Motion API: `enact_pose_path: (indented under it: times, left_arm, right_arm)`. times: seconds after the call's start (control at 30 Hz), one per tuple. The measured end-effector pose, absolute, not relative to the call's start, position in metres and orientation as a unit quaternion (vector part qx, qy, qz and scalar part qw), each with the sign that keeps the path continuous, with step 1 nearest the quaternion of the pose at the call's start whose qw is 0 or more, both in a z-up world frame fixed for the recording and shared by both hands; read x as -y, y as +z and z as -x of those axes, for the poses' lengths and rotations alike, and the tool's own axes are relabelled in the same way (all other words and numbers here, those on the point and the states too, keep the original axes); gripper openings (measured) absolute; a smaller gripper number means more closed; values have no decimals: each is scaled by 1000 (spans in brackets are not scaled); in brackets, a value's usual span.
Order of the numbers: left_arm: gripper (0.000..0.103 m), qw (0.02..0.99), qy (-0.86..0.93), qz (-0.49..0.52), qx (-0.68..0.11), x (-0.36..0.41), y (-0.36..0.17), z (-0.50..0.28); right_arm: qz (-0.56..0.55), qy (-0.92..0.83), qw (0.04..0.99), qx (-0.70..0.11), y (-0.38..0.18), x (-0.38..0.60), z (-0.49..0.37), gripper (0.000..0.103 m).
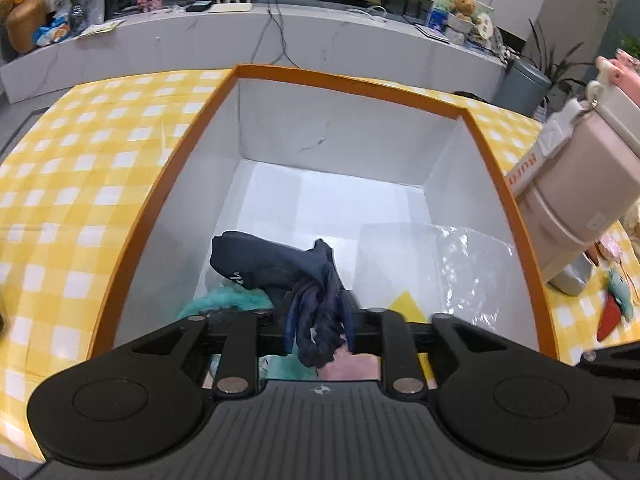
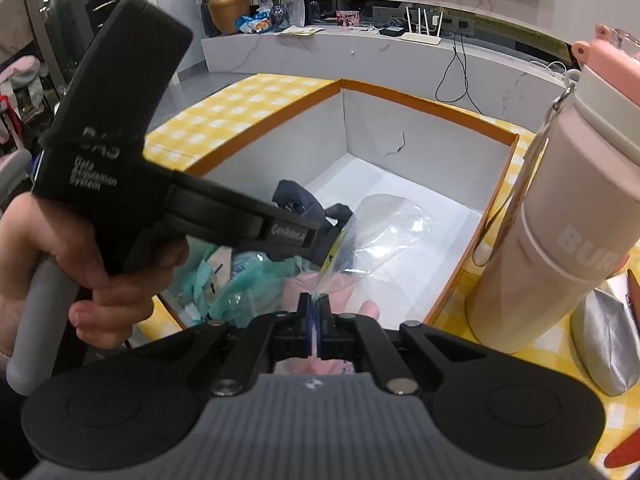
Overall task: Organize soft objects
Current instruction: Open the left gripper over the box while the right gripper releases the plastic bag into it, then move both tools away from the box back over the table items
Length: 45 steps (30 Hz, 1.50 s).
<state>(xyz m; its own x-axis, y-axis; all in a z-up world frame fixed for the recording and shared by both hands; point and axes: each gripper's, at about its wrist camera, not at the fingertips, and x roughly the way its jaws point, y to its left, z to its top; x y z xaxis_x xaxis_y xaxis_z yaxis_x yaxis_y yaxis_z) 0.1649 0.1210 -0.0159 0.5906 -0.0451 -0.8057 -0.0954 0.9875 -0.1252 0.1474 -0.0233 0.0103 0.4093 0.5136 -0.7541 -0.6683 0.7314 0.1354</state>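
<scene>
Currently the left gripper (image 1: 316, 320) was spread, the navy cloth (image 1: 280, 268) draped between its jaws inside the box (image 1: 348, 84). The right gripper (image 2: 317, 312) pinched a clear bag (image 2: 384, 232). Best practice: withdraw the left jaws straight upward, avoiding snagging the cloth.

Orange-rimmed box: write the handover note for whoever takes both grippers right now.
Left gripper: jaws apart around the navy garment, which droops into the orange-rimmed box; a real pinch cannot be confirmed.
Right gripper: shut on the edge of the clear plastic bag, which lies in the box.
Done: teal cloth and pink item are in the box.
Left: let go of both, then probably the small plush toys on the checked tablecloth.
</scene>
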Motion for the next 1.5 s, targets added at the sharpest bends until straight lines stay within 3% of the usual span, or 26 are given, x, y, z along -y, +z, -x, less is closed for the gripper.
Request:
enact_pose_path:
  times: [0.13, 0.2, 0.27, 0.4, 0.87, 1.07, 1.1, 1.13, 1.17, 1.27, 1.43, 1.5]
  left_arm:
    - [56, 901, 16, 83, -426, -122, -7, -160]
    - [77, 909, 7, 106, -403, -126, -1, -156]
    - [89, 917, -7, 129, -378, -131, 3, -154]
    - [97, 932, -4, 154, -328, -134, 10, -147]
    - [98, 938, -18, 133, -321, -132, 11, -146]
    - [98, 938, -19, 150, -311, -135, 12, -145]
    - [98, 938, -17, 152, -311, -136, 12, -145]
    - [98, 938, -14, 152, -312, -136, 12, -145]
    - [98, 938, -11, 153, -312, -136, 12, -145]
    - [98, 939, -8, 157, -307, -137, 12, -143]
    - [98, 947, 4, 134, -293, -132, 14, -141]
    - [98, 947, 7, 125, -297, -131, 14, -142]
  right_arm:
    - [102, 355, 832, -414, 7, 22, -146, 0]
    - [104, 354, 832, -414, 6, 23, -145, 0]
    - [106, 353, 832, -416, 4, 23, -146, 0]
    - [109, 351, 832, -416, 3, 21, -147, 0]
    - [148, 336, 833, -414, 0, 15, -140, 0]
    - [146, 335, 837, -407, 5, 18, -138, 9]
    - [143, 338, 837, -406, 6, 18, -138, 17]
    - [137, 342, 837, -404, 8, 19, -137, 34]
    - [133, 344, 838, -403, 11, 20, -137, 41]
    - [127, 347, 841, -395, 17, 20, -135, 46]
    - [106, 365, 840, -388, 24, 21, -132, 81]
    - [103, 373, 838, -385, 26, 20, -131, 90]
